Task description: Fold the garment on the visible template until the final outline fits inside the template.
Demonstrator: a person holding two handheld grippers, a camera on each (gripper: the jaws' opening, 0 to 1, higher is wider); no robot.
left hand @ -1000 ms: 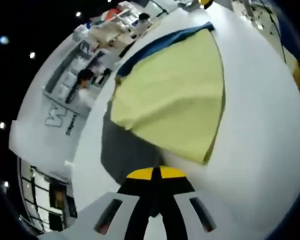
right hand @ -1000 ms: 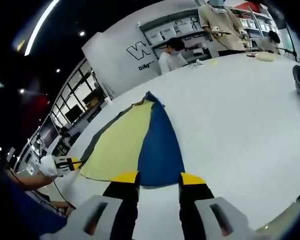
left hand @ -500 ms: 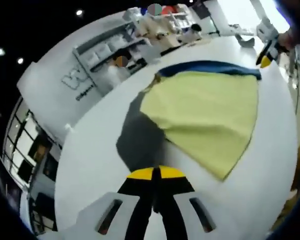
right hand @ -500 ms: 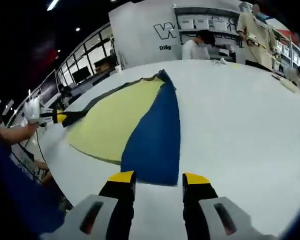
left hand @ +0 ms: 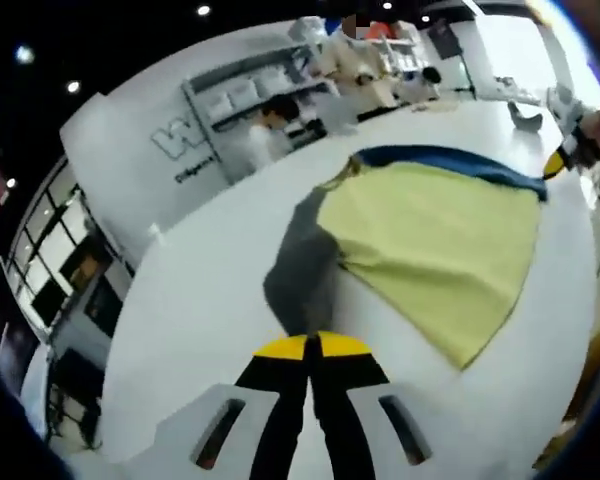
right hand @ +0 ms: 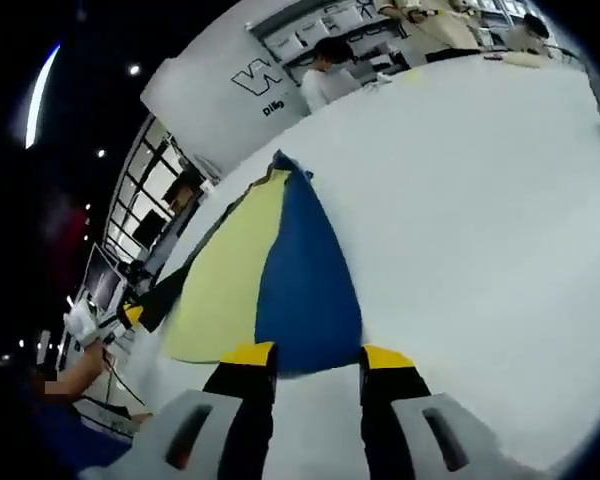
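Observation:
The garment lies flat on the white table [left hand: 210,300], with a yellow panel [left hand: 435,245], a blue panel [right hand: 305,285] and a grey part [left hand: 302,275]. The jaws of my left gripper [left hand: 312,346] are pressed together on the near end of the grey part. In the right gripper view this left gripper [right hand: 122,318] sits at the far left, with dark fabric running from it. My right gripper [right hand: 315,356] is open, and the blue panel's near edge lies between its tips. In the left gripper view the right gripper [left hand: 565,160] is at the blue corner [left hand: 525,185].
People stand beyond the table's far side, by shelves [left hand: 250,90] and a white wall with a logo [right hand: 255,80]. A small dark object [left hand: 525,115] lies on the table beyond the garment. A person's hand [right hand: 80,372] is at the lower left. Bare white tabletop [right hand: 480,200] spreads to the right.
Both views have swung with the hands. The garment lies spread much as before. The left jaws stay shut on the grey part and the right jaws stay apart at the blue edge.

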